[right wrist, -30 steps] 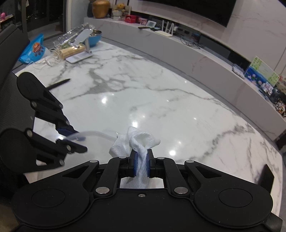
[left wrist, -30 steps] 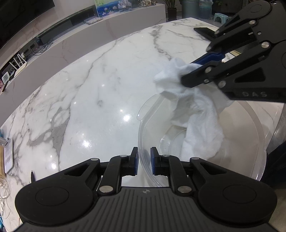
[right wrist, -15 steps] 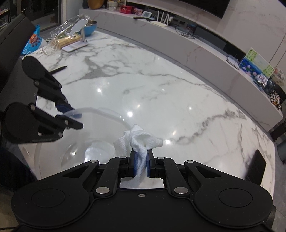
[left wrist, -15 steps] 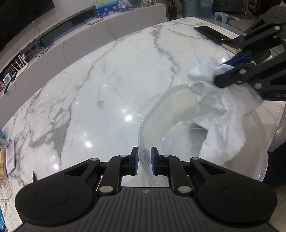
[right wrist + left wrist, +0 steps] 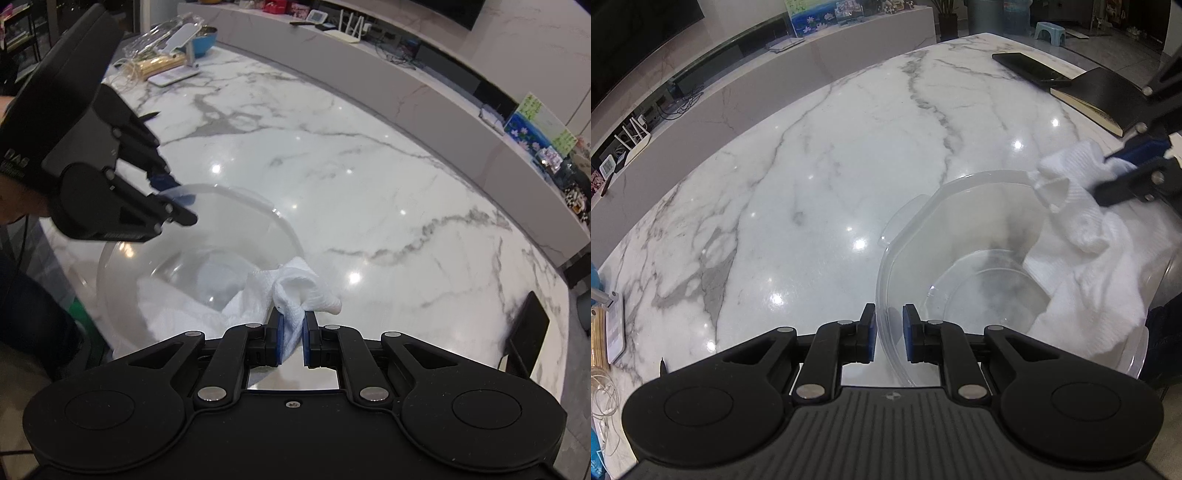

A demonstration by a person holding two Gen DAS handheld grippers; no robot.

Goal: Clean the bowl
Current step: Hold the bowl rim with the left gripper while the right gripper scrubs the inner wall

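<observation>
My right gripper point(image 5: 291, 341) is clamped tight on a bunched white cloth point(image 5: 1089, 251), and my left gripper point(image 5: 889, 338) is pinched on the near rim of the clear plastic bowl point(image 5: 923, 221), wall between the pads, jaws nearly closed. The bowl sits on the marble table point(image 5: 820, 155) close to its near edge, and the loose tail of the cloth drapes down the right inner wall toward the base.

To wipe well, I judge I should keep the left grip steady so the light bowl does not skate or tip, and press the cloth against the wall as I sweep round, since a dangling tail only brushes the surface. The base ring looks like it needs its own pass.

Around the bowl, a black notebook point(image 5: 1104, 96) and a dark phone point(image 5: 1030, 68) lie beyond its far right side, near my sweeping hand's path. A phone stand point(image 5: 177, 55) and a blue dish point(image 5: 205, 42) sit well apart at the far end. The table edge nearby is my main worry.
</observation>
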